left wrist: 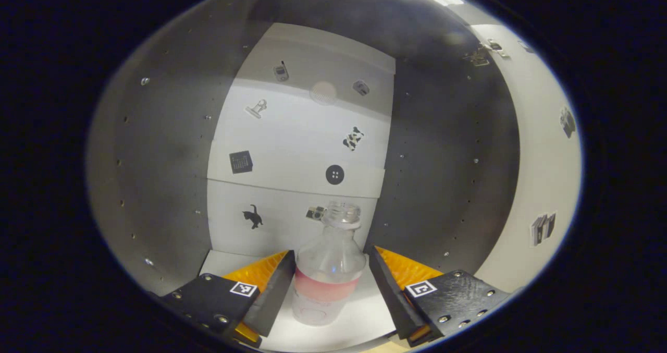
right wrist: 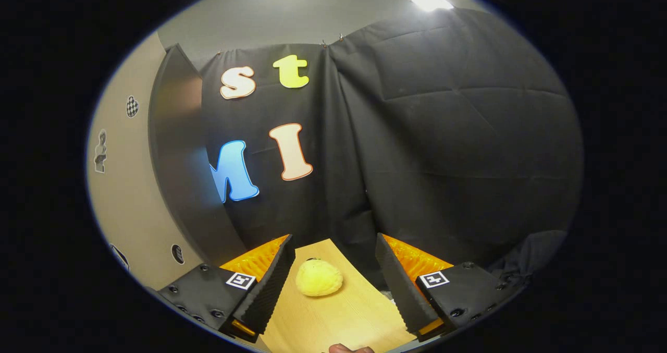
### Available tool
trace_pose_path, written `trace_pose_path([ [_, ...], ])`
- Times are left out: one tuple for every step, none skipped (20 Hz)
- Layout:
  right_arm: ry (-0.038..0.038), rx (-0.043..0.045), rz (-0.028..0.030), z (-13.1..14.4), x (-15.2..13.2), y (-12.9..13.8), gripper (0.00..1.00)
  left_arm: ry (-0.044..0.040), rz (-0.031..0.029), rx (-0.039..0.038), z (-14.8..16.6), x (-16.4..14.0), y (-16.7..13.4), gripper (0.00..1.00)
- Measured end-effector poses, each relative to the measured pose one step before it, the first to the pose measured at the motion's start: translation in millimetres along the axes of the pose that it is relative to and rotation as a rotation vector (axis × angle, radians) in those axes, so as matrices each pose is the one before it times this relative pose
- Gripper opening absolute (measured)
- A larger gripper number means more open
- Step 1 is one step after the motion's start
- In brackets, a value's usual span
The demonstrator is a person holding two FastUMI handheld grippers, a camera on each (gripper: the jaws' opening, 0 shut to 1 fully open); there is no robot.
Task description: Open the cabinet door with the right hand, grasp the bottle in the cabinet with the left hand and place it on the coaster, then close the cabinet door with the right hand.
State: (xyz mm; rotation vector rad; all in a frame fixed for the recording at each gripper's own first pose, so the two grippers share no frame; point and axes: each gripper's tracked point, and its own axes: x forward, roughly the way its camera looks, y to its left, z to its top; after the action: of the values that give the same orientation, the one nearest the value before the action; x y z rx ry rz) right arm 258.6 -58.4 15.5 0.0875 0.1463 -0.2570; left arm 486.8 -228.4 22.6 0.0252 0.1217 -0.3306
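- cabinet [left wrist: 167, 134]: grey side walls and a white back panel with small picture stickers; its door [left wrist: 542, 160] stands swung open at the right of the left gripper view.
- wooden table [right wrist: 338, 316]: seen in the right gripper view, bearing a yellow fuzzy coaster [right wrist: 319, 278].
- left gripper [left wrist: 329, 282]: jaws spread wide, flanking the bottle without touching it.
- right gripper [right wrist: 333, 285]: jaws wide apart, holding nothing, above the table.
- bottle [left wrist: 328, 269]: clear plastic, uncapped, pink label, upright on the cabinet's white floor.

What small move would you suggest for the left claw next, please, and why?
Probably close the left claw on the bottle: the uncapped bottle stands upright between its open fingers inside the cabinet, with small gaps either side, so it is not yet gripped.
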Motion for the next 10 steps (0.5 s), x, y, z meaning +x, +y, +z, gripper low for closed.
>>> trace_pose_path([
  [0.00299, -0.00298, 0.00987, 0.33, 2.28, 0.53, 0.93, 0.00023, 0.00604, 0.00770, -0.62, 0.46, -0.78, 0.78],
  [0.00418, -0.00134, 0.00890, -0.74, 3.71, 0.77, 0.93, 0.00207, -0.00253, 0.01144, -0.66, -0.49, -1.06, 0.78],
  [0.00092, 0.00080, 0.00847, 0.17, 2.57, -0.04, 0.93, 0.00108, 0.00216, 0.01449, -1.62, 0.90, 0.66, 0.76],
  [-0.00122, 0.00357, 0.00743, 0.98, 2.45, -1.25, 0.93, -0.00516, 0.00519, 0.02116, 0.98, -0.12, 0.03, 0.76],
  [-0.00241, 0.00622, 0.00799, 2.07, 1.90, -1.21, 0.93, -0.00715, 0.00419, 0.02499, 1.24, -0.20, -0.61, 0.76],
  [-0.00114, 0.00589, 0.00830, -0.28, 3.09, 0.71, 0.93, -0.00733, 0.00620, 0.02416, 1.29, -0.95, -2.48, 0.76],
  [-0.00110, 0.00241, 0.00481, 0.48, 1.56, -0.37, 0.93, -0.00548, 0.00509, 0.01929, 1.74, -4.10, -3.09, 0.72],
  [-0.00037, -0.00549, -0.00270, 0.11, 2.68, 0.34, 0.93, -0.00269, 0.00554, 0.01285, 0.71, -3.02, -1.25, 0.72],
  [0.00182, -0.02181, -0.00192, -0.51, 2.21, -0.27, 0.98, -0.00674, 0.01433, -0.00044, 1.36, -3.94, 1.05, 0.71],
  [-0.00144, -0.03043, 0.00319, 0.12, 1.88, 2.34, 0.98, -0.00827, -0.00129, -0.00955, 2.78, -3.93, -1.73, 0.73],
])
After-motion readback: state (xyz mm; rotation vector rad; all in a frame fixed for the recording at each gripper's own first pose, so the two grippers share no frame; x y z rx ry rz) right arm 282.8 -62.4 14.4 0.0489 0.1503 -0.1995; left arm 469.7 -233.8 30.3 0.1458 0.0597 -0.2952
